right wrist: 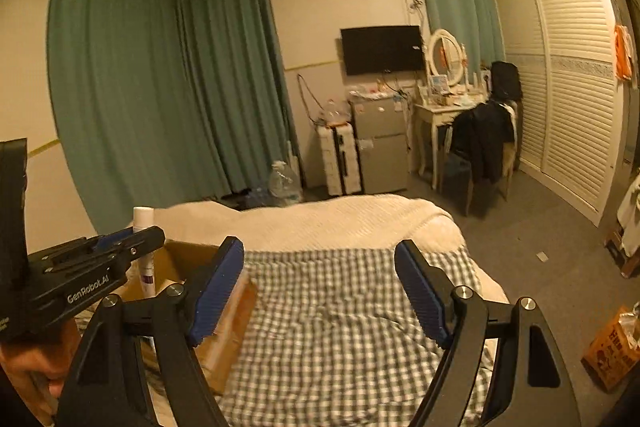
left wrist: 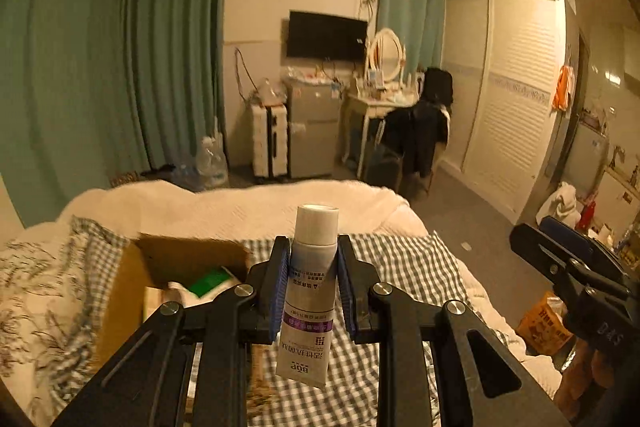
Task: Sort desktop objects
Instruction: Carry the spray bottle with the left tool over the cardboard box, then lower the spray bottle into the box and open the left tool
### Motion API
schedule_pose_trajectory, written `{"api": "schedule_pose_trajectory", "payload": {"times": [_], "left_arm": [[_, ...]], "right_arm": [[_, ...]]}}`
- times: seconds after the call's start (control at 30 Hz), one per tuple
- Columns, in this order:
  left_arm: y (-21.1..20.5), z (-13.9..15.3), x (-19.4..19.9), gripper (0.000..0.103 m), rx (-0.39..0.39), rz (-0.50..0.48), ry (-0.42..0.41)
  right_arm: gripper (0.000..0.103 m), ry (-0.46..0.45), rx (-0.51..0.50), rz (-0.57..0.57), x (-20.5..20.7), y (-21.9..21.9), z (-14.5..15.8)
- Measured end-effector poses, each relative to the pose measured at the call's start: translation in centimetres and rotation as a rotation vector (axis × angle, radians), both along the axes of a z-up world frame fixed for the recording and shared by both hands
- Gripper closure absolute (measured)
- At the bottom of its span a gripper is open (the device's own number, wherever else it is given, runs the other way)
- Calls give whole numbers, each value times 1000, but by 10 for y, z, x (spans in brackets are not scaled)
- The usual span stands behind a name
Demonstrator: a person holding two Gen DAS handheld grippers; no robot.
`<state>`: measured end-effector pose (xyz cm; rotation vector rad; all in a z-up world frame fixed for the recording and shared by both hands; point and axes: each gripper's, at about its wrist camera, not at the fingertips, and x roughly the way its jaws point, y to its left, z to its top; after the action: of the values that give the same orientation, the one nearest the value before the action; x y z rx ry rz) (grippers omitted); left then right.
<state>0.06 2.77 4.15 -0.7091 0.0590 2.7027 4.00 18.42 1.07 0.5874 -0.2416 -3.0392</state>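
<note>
My left gripper (left wrist: pixel 313 243) is shut on a grey-white tube (left wrist: pixel 308 291), held upright with its white cap on top and a purple band lower down. It hangs above the checked bedspread (left wrist: pixel 404 267). Just left of it an open cardboard box (left wrist: pixel 128 291) lies on the bed, holding a green item (left wrist: pixel 212 281) and some pale things. My right gripper (right wrist: pixel 319 247) is open over the checked bedspread (right wrist: pixel 332 327) with nothing between its blue pads. The right wrist view also shows the left gripper (right wrist: pixel 120 245), the tube (right wrist: pixel 145 255) and the box (right wrist: pixel 236 311) at its left.
A cream blanket (left wrist: pixel 248 207) covers the far end of the bed and a floral pillow (left wrist: pixel 36 291) lies at the left. On the grey floor to the right stands an orange bag (right wrist: pixel 612 351). Across the room are a small fridge (right wrist: pixel 378 143), a suitcase (right wrist: pixel 340 161) and a chair hung with dark clothes (right wrist: pixel 484 139).
</note>
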Motion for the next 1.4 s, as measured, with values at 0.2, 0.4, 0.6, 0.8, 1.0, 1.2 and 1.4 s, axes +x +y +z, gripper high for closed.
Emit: {"api": "schedule_pose_trajectory", "payload": {"times": [0.2,0.4,0.6,0.8,1.0,1.2,1.4], "left_arm": [[-49,17,13,80,18,55,54],[-96,9,0,80,12,124,55],[-132,-23,-33,80,15,188,-11],[-149,-72,-76,80,-3,228,-97],[-154,-126,-117,80,-48,250,-192],[-151,-162,-139,67,-86,258,-261],[-146,-157,-133,38,-100,282,-245]], "right_arm": [[25,36,6,78,2,-54,23],[25,31,5,151,-18,-100,23],[25,-16,28,222,-56,-140,-2],[25,-93,47,278,-100,-169,-49],[25,-180,53,310,-145,-181,-103],[25,-243,31,323,-175,-179,-142],[25,-248,15,298,-170,-167,-142]]}}
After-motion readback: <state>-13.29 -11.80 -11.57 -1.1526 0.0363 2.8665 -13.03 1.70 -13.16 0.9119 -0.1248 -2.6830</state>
